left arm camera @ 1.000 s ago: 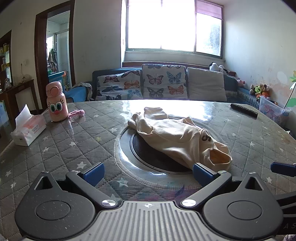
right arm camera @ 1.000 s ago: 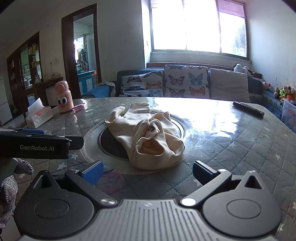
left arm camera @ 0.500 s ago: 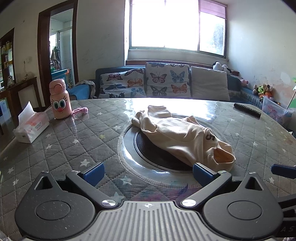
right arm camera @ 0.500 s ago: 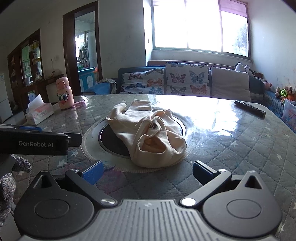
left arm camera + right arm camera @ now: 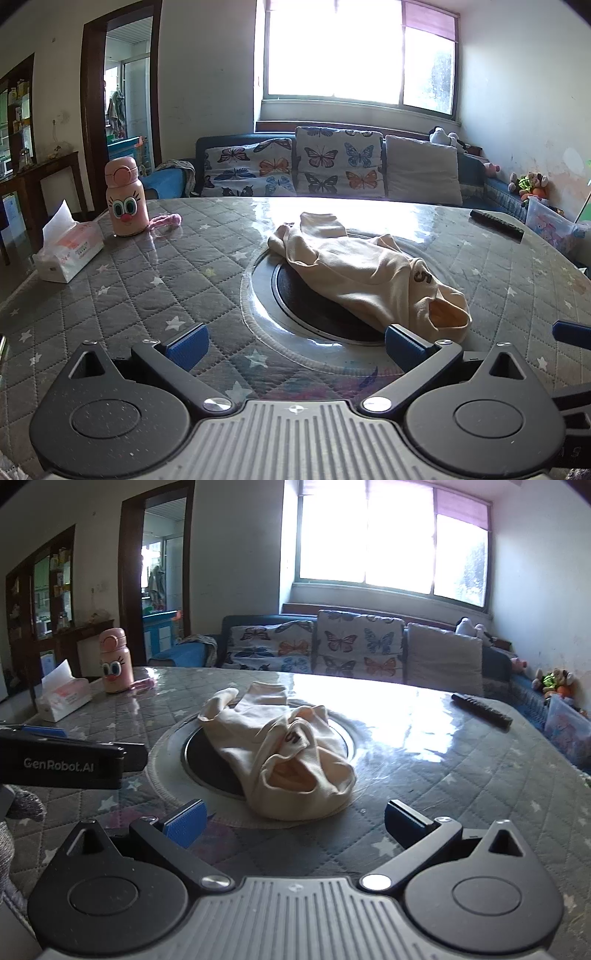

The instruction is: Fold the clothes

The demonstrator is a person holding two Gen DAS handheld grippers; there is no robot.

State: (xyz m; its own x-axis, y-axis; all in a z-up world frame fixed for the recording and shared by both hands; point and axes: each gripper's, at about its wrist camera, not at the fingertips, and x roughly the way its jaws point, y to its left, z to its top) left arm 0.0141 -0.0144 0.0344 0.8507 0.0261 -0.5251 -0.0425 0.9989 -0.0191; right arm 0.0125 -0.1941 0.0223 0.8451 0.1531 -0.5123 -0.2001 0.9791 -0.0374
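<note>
A crumpled cream garment [image 5: 365,273] with a dark printed figure lies over the round black insert [image 5: 303,295] in the middle of the quilted grey table [image 5: 129,280]. It also shows in the right wrist view [image 5: 288,746]. My left gripper [image 5: 295,341] is open and empty, just short of the garment's near end. My right gripper [image 5: 295,818] is open and empty, close in front of the garment's open hem. The left gripper's body [image 5: 66,762] shows at the left of the right wrist view.
A pink cartoon bottle [image 5: 125,197] and a tissue box [image 5: 68,247] stand at the table's far left, with a pink strap [image 5: 166,221] beside the bottle. A black remote [image 5: 496,223] lies at the far right. A sofa with butterfly cushions [image 5: 314,170] is behind the table.
Both grippers have drawn a little nearer to the garment and the views have shifted slightly. The garment has not moved. Both grippers stay open.
</note>
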